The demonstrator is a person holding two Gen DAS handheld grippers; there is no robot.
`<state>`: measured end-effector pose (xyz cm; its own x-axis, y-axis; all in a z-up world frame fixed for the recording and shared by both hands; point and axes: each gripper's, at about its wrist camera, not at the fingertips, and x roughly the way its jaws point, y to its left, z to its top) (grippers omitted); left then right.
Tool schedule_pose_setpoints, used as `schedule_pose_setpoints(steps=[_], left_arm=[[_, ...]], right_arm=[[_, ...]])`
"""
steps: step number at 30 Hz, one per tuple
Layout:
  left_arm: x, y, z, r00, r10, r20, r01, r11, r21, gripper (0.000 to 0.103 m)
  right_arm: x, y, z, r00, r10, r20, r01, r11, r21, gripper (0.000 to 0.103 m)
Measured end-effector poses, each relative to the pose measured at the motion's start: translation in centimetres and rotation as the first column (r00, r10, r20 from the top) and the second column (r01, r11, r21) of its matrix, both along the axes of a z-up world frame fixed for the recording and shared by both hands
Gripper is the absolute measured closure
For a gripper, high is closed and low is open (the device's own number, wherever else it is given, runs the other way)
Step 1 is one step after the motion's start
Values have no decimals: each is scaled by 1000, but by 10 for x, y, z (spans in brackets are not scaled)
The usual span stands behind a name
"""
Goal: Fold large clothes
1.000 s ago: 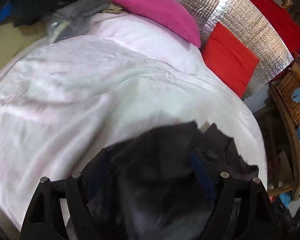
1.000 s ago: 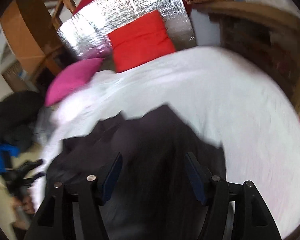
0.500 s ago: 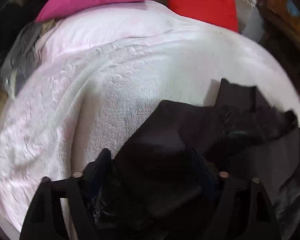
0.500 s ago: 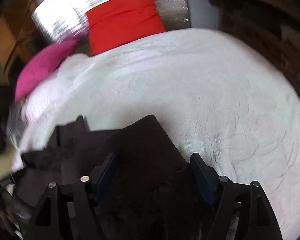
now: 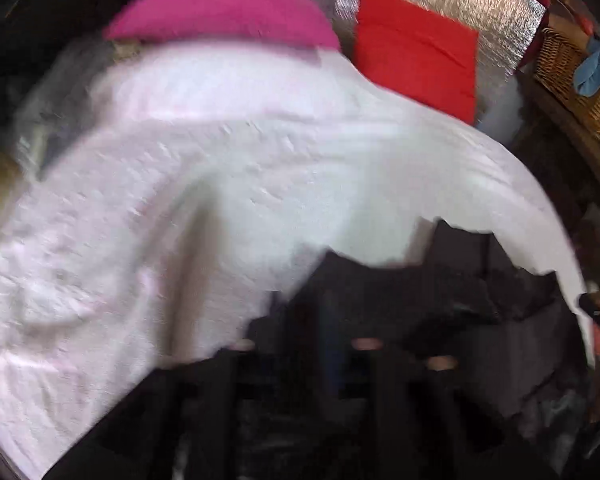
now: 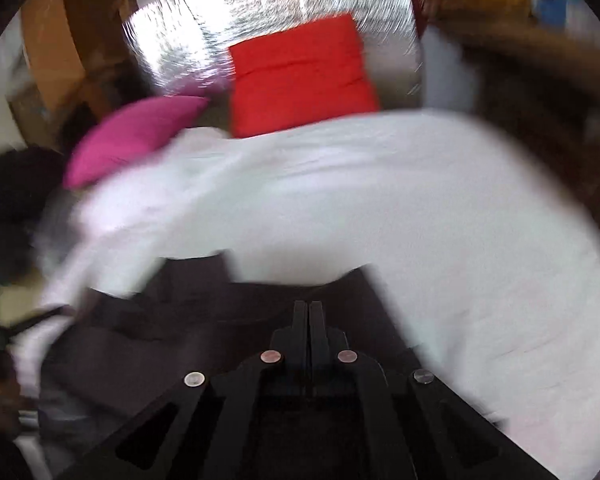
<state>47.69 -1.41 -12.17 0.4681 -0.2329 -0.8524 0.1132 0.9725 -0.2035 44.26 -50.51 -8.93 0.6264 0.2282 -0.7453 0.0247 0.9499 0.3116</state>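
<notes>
A large black garment lies crumpled on the white bedspread, at the near edge of the bed. It also shows in the right wrist view. My left gripper sits low over the garment; the view is blurred and its fingers look drawn close together against the dark cloth. My right gripper has its fingers pressed together over the garment's near edge; whether cloth is pinched between them does not show.
A pink pillow and a red cushion lie at the head of the bed against a silver foil panel. A wicker basket stands on wooden shelving at the right. Dark clothes are piled at the bed's left.
Both grippers have closed from wide open. Both views have shifted, with motion blur, and the garment now lies lower in both views.
</notes>
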Motion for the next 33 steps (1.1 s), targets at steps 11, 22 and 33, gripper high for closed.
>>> schedule_pose_setpoints(steps=[11, 22, 33], left_arm=[[-10, -72, -39, 982, -179, -67, 191, 921, 339, 11], [-9, -49, -20, 993, -114, 18, 106, 962, 253, 82], [6, -6, 1, 991, 28, 133, -32, 999, 28, 82]], right_arm=[[9, 42, -14, 979, 158, -126, -163, 986, -27, 96], [7, 83, -46, 973, 170, -154, -193, 969, -156, 41], [9, 66, -11, 998, 31, 60, -23, 989, -143, 93]])
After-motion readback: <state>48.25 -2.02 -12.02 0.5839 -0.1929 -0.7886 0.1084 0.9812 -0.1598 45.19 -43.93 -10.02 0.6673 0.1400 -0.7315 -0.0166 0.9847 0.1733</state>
